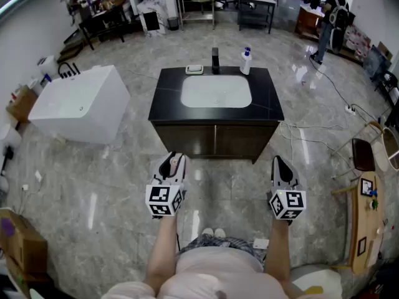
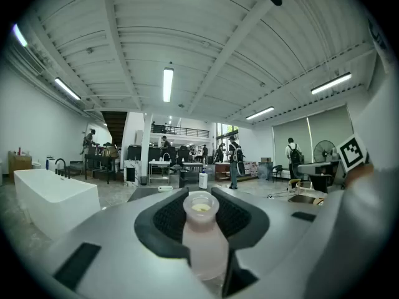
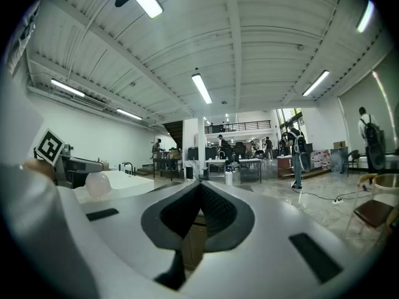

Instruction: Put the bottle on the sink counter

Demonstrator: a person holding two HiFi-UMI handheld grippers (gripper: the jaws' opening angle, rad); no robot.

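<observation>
A pale pink translucent bottle [image 2: 202, 235] with an open mouth stands between the black pads of my left gripper [image 2: 201, 198], which is shut on it. In the head view the left gripper [image 1: 171, 165] is held low over the floor, in front of the sink counter [image 1: 168, 95], a black-topped cabinet with a white basin [image 1: 216, 92]. My right gripper [image 1: 282, 168] is level with it on the right. Its jaws [image 3: 199, 189] are shut with nothing between them. The bottle's rounded end [image 3: 98, 184] shows at the left of the right gripper view.
On the counter's back edge stand a black tap [image 1: 215, 60], a white pump bottle [image 1: 245, 61] and a soap dish [image 1: 194, 69]. A white bathtub [image 1: 78, 101] sits to the left. Cables [image 1: 312, 139] trail on the floor at the right, near a wooden table [image 1: 365, 223].
</observation>
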